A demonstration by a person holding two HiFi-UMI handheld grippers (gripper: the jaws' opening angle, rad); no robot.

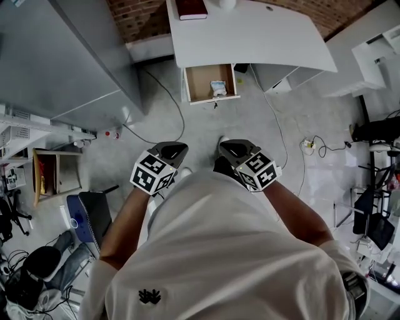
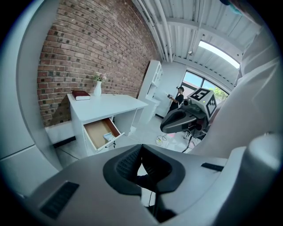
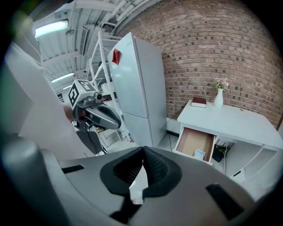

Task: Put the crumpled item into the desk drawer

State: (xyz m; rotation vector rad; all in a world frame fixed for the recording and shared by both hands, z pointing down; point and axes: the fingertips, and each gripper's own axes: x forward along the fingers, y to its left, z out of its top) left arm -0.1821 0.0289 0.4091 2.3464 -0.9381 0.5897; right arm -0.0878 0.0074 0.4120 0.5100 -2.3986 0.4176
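The white desk [image 1: 250, 34] stands far ahead of me with its drawer [image 1: 202, 83] pulled open. A pale crumpled item [image 1: 218, 88] lies inside the drawer at its right side; it also shows in the left gripper view [image 2: 107, 136] and the right gripper view [image 3: 199, 154]. My left gripper [image 1: 172, 150] and right gripper [image 1: 236, 149] are held close to my body, well short of the desk. Both are shut with nothing between the jaws, as seen at the left gripper [image 2: 141, 150] and the right gripper [image 3: 143, 154].
A tall grey fridge [image 1: 69, 56] stands left of the desk. On the desk lie a dark red book [image 1: 191, 9] and a vase [image 2: 97, 88]. Cables and a power strip [image 1: 306, 145] are on the floor at right. A small open cabinet [image 1: 53, 175] and a chair [image 1: 87, 215] are at left.
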